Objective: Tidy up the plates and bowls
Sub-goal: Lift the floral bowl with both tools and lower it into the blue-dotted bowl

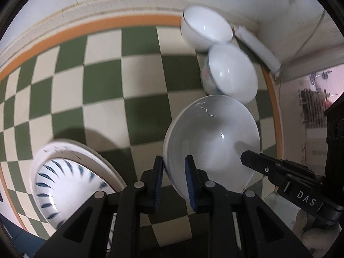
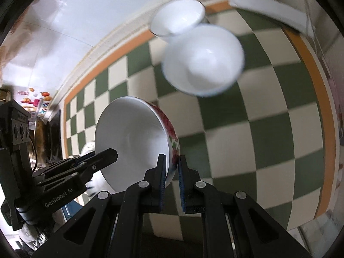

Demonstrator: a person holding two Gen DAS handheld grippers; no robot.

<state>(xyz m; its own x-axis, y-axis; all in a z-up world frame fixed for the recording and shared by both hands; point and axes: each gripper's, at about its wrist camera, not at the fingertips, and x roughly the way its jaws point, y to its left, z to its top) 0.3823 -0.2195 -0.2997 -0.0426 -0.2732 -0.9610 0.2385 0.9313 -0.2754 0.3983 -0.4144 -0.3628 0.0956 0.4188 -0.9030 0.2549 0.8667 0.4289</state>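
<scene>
Left wrist view: the left gripper (image 1: 173, 167) clamps the near rim of a white bowl (image 1: 211, 142), one blue-padded finger (image 1: 159, 172) outside the wall and the other inside. The bowl is tilted so that its hollow faces the camera, and it is held over a green-and-cream checkered tablecloth (image 1: 103, 81) with an orange border. The right gripper (image 1: 268, 167) reaches in from the right, its tip at the far side of the same bowl's rim. Beyond the bowl, far right, sit two more bowls: a blurred white one with coloured marks (image 1: 230, 73) on its outside, and behind it a plain white one with a thin dark rim line (image 1: 205, 29), the two touching or nearly so. Near left lies a stack of plates (image 1: 71, 185), the top one painted with blue leaf strokes.

Right wrist view: the right gripper (image 2: 172, 169) pinches the rim of the same bowl (image 2: 133, 142), whose outer wall shows a red floral pattern (image 2: 173, 135). The left gripper (image 2: 94, 163) comes in from the left and grips the opposite rim. Far across the cloth (image 2: 268, 116), the blurred bowl (image 2: 204, 62) and the rimmed one (image 2: 178, 19) appear again, near a white block (image 2: 273, 10) at the far right corner.
</scene>
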